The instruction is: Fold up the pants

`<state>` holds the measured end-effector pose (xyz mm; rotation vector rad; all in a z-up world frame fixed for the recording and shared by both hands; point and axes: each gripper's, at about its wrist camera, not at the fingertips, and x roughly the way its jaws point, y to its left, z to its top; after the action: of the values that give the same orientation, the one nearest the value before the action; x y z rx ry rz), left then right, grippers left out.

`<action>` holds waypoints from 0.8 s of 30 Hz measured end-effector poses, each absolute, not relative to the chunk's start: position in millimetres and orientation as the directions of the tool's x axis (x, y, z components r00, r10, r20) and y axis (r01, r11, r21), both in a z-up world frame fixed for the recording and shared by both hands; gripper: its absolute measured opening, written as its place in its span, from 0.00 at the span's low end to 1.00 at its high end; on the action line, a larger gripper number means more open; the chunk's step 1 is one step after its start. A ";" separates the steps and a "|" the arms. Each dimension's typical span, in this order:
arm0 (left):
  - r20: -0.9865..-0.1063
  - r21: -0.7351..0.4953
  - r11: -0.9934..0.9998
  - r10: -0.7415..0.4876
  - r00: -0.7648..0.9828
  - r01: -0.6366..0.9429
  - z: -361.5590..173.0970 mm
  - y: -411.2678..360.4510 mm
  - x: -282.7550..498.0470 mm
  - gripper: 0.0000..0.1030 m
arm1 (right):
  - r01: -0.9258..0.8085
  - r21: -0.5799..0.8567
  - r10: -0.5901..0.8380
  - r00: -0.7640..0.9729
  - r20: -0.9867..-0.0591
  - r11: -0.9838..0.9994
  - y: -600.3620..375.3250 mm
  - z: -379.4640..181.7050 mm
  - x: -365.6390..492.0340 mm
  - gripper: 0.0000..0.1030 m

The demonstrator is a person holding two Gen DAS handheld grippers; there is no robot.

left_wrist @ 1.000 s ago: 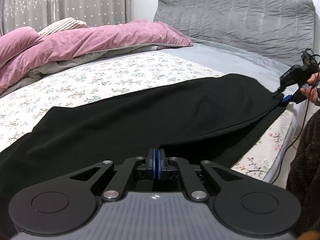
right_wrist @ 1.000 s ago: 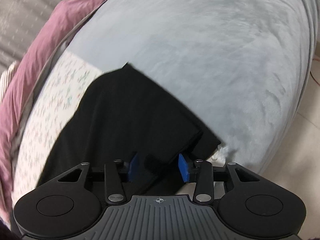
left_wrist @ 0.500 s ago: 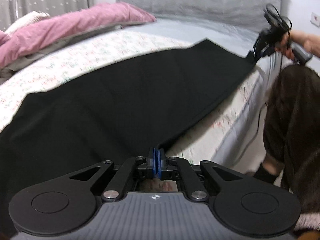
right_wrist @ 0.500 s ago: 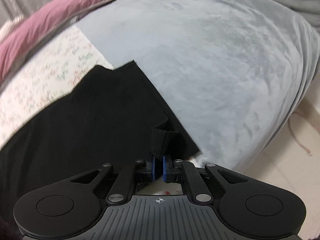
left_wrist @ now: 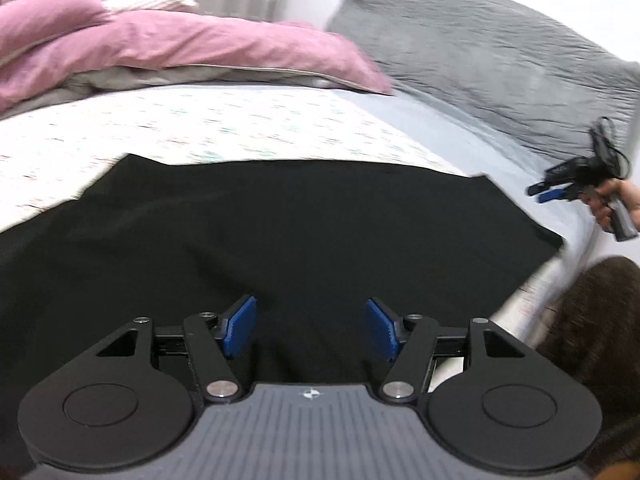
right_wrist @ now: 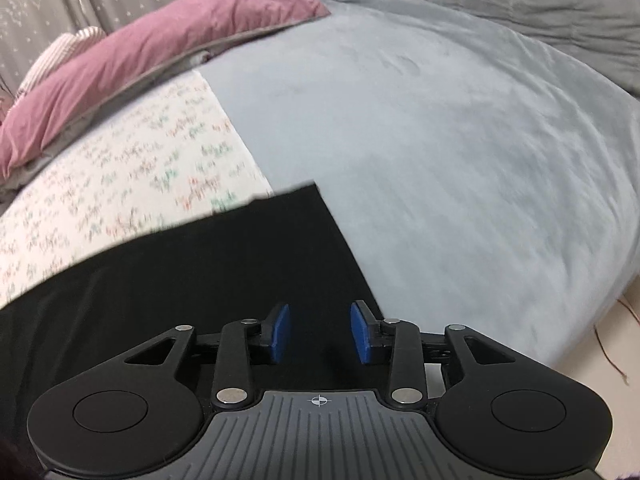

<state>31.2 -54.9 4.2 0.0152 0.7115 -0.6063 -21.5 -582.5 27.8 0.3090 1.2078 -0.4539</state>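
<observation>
With both sets of jaws spread and nothing held, looks like a gap between folds: next move needs a fresh pinch on an edge. Black pants point(left_wrist: 304, 224) lying flat on bed point(right_wrist: 460, 140), right under and ahead of left gripper point(left_wrist: 311, 325) and right gripper point(right_wrist: 319, 334).

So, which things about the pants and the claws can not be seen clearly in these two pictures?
- Black pants: the left end is cut off by the frame edge in both views; the near edge is hidden behind the left claw and right claw.
- Number of folded layers: uniform black, no seams visible.
- Floral sheet: pattern blurred by motion.
</observation>
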 end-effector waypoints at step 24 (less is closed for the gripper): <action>-0.697 0.041 0.949 -0.196 0.689 0.312 5.6 -16.9 206.3 0.91 | 0.373 -0.325 -0.461 0.374 -0.805 0.869 -565.8 -35.7 42.0 0.01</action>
<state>206.3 -16.9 5.6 0.1609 0.7594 -0.2854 42.0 -565.8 -35.7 -0.0940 1.0611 -0.5351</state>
